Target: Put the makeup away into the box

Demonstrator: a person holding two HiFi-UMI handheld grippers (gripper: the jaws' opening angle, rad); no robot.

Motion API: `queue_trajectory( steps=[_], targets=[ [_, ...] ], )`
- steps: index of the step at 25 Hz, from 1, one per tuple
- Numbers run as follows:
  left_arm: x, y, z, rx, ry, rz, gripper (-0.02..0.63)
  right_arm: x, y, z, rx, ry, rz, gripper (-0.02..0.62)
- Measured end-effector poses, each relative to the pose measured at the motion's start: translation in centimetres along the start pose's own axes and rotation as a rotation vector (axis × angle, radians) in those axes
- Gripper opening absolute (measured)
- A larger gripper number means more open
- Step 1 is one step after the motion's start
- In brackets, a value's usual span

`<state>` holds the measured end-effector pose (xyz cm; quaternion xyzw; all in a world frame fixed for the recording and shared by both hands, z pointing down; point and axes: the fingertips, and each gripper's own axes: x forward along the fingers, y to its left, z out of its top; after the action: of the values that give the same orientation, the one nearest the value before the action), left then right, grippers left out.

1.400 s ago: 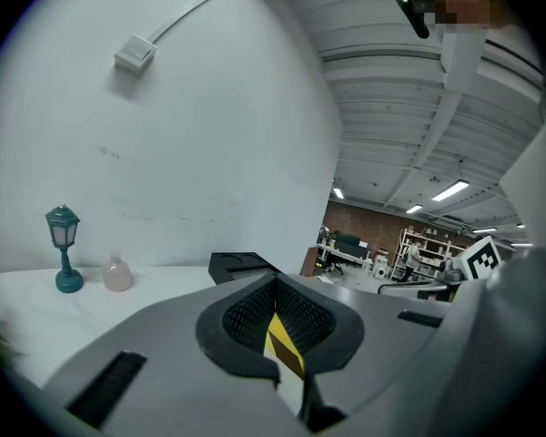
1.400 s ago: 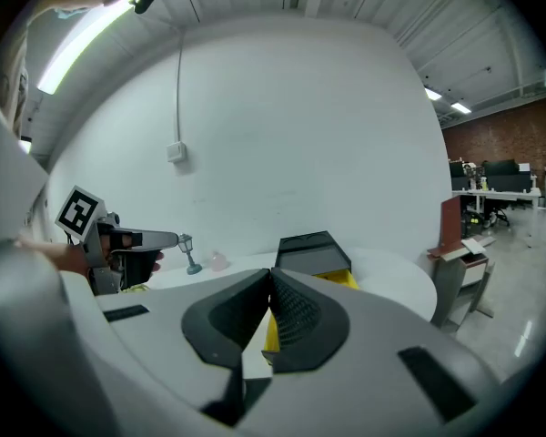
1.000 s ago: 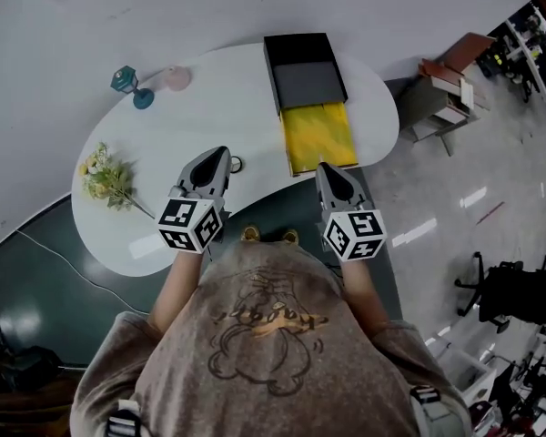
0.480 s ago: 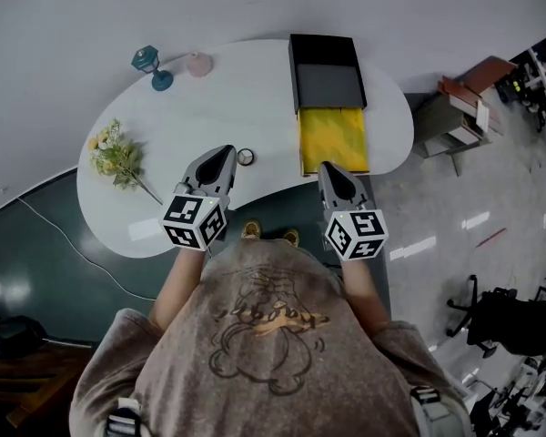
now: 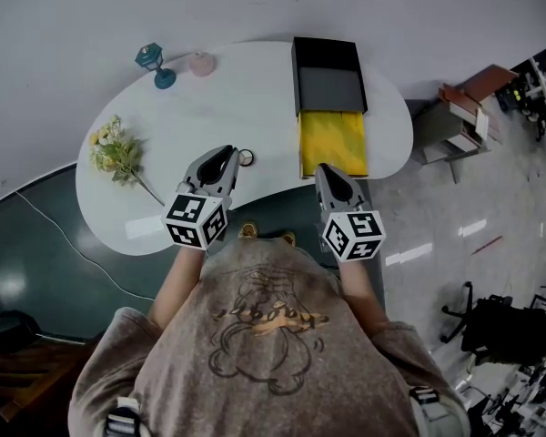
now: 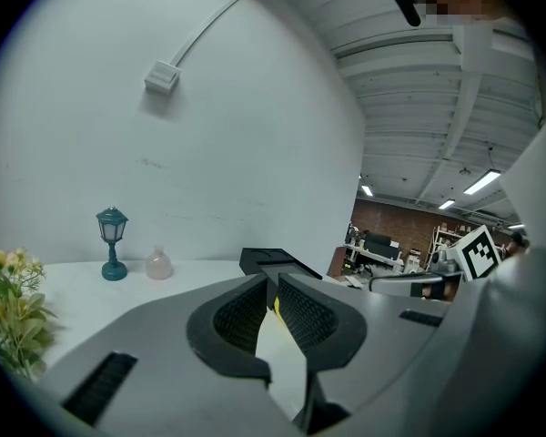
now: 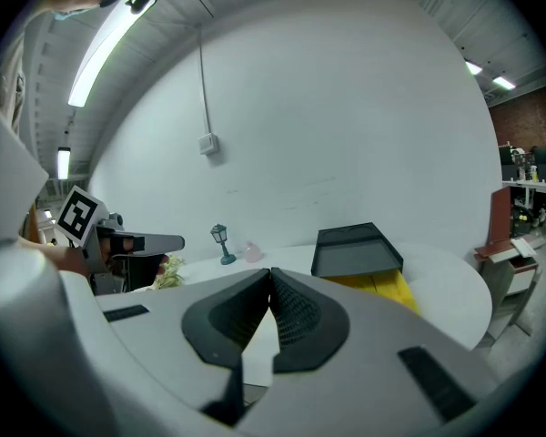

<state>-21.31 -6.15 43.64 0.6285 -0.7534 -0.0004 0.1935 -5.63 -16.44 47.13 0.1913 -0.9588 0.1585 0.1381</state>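
The small round makeup case lies on the white tabletop, just beside the tip of the left tongs and left of the black box, while these and the right tongs are pressed together, empty.

Right gripper — jaws together, nothing between. Beyond it, white table: black box with a yellow part on its near side — lamp and pink bottle by the wall.
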Motion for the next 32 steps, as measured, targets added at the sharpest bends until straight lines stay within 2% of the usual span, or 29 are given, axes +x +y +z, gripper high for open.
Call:
queue_trajectory(
  steps=[7,11,14,32],
  targets=[
    [0.6,0.0,-0.4,0.003,0.015,-0.004,0.155,-0.1,-0.5,0.1,0.001,-0.003,-0.005,0.003],
    [1.3,0.1,-1.3,0.013,0.063,-0.001,0.26,-0.2,-0.8,0.1,0.007,-0.002,-0.012,0.003],
    [1.8,0.5,-2.0,0.018,0.095,0.005,0.305,-0.3,-1.0,0.3,0.012,-0.004,-0.018,0.003],
    [5.9,3.3,-11.3,0.138,0.315,0.034,0.308,-1.6,-2.7,-0.6,0.044,0.002,-0.083,0.003]
  ],
)
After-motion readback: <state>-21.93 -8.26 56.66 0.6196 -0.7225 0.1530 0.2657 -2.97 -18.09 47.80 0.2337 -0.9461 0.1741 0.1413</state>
